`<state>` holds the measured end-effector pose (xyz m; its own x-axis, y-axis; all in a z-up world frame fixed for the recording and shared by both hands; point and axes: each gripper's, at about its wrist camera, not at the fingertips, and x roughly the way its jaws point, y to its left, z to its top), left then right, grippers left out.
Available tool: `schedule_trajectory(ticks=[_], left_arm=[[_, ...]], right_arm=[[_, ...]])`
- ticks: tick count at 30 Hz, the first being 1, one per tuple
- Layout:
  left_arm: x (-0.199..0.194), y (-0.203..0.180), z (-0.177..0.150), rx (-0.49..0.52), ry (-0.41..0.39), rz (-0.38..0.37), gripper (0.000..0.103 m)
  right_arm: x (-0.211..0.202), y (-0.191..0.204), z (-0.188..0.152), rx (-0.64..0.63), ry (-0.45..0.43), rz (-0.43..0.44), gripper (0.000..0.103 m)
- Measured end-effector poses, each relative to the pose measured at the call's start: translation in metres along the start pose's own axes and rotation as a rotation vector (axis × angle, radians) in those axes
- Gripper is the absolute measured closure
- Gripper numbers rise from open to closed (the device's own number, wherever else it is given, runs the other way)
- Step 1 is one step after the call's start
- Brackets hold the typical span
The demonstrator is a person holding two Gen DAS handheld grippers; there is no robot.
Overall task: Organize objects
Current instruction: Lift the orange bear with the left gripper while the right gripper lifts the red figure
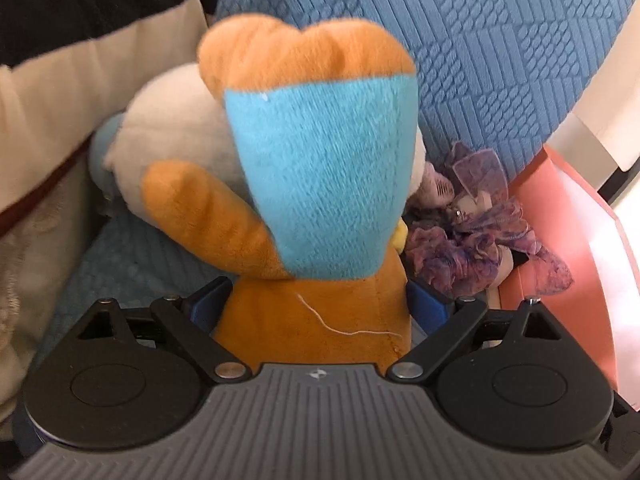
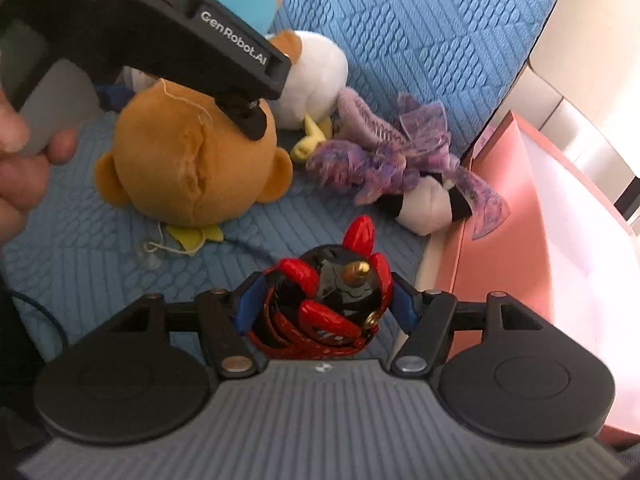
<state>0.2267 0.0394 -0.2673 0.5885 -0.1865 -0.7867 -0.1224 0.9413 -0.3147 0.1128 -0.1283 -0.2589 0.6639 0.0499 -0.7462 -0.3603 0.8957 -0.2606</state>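
Observation:
My left gripper (image 1: pixel 316 308) is shut on an orange plush toy (image 1: pixel 316 152) with a light-blue shirt, gripping its head end; the toy stands up in front of the camera. In the right wrist view the same plush (image 2: pixel 188 164) lies on the blue quilt with the left gripper's black body (image 2: pixel 192 40) over it. My right gripper (image 2: pixel 324 308) is shut on a black and red figure toy (image 2: pixel 332 300) with a gold knob, held just above the quilt. A white plush (image 2: pixel 316 76) and a purple-frilled doll (image 2: pixel 384 160) lie behind.
A blue quilted cover (image 2: pixel 420 32) spreads under everything. A pink box (image 2: pixel 516 208) stands at the right, also in the left wrist view (image 1: pixel 560 216). A cream and black cushion (image 1: pixel 80 72) is at the left. A hand (image 2: pixel 24 160) holds the left gripper.

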Motion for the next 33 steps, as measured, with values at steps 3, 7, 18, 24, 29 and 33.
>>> schedule_trajectory(ticks=[3,7,18,24,29,33], left_arm=[[0.001,-0.001,-0.001,0.014,0.008,-0.002,0.009],[-0.006,-0.002,-0.002,0.030,0.011,-0.005,0.016],[-0.056,-0.003,-0.020,0.000,0.070,-0.037,0.022],[-0.087,-0.013,-0.041,-0.009,0.083,-0.035,0.025],[-0.101,-0.032,-0.051,0.008,0.096,-0.041,0.041],[-0.094,-0.039,-0.060,0.011,0.115,0.003,0.042]], right_arm=[[-0.002,-0.005,0.002,0.041,-0.011,0.008,0.042],[-0.008,-0.010,0.004,0.109,-0.011,0.053,0.042],[-0.051,-0.026,0.015,0.164,-0.044,0.088,0.042],[-0.083,-0.042,0.012,0.236,-0.062,0.110,0.042],[-0.094,-0.060,0.010,0.277,-0.052,0.111,0.048],[-0.089,-0.069,0.005,0.288,-0.033,0.117,0.048]])
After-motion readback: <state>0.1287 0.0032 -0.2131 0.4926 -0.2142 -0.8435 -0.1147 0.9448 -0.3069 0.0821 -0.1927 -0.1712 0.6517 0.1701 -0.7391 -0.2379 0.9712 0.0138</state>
